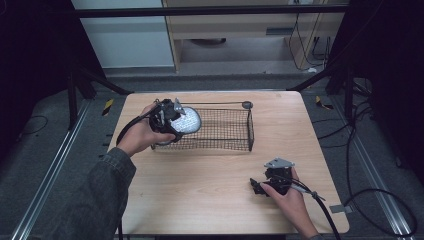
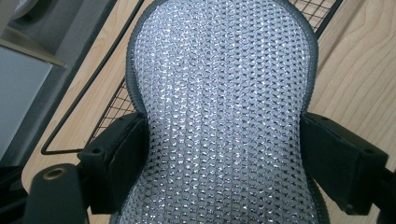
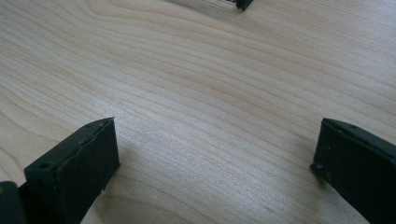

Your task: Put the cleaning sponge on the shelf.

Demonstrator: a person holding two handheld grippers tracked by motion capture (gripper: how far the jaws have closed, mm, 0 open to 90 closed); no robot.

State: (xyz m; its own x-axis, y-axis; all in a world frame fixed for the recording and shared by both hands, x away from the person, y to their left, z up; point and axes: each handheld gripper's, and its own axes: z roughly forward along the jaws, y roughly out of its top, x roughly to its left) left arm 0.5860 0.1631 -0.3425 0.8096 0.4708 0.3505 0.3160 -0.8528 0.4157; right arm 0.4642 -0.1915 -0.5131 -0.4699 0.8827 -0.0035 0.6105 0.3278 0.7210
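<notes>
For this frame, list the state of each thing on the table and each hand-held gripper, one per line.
Left hand-held gripper: shut on the silver pad.
Silver pad: held above the basket's left end.
Wire basket: upright on the table, open top.
Right hand-held gripper: open, nothing between the jaws, low over the table.

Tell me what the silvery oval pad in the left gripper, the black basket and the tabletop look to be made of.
Silvery oval pad with dark edging: probably a woven or mesh fabric with a glittery finish, judging by its regular rows of shiny bumps; it could be a soft insole.
Black wire-mesh basket: thin metal grid, apparently dark-coated.
Light wooden tabletop: pale wood or a wood-look laminate, matte, with visible grain lines.
</notes>
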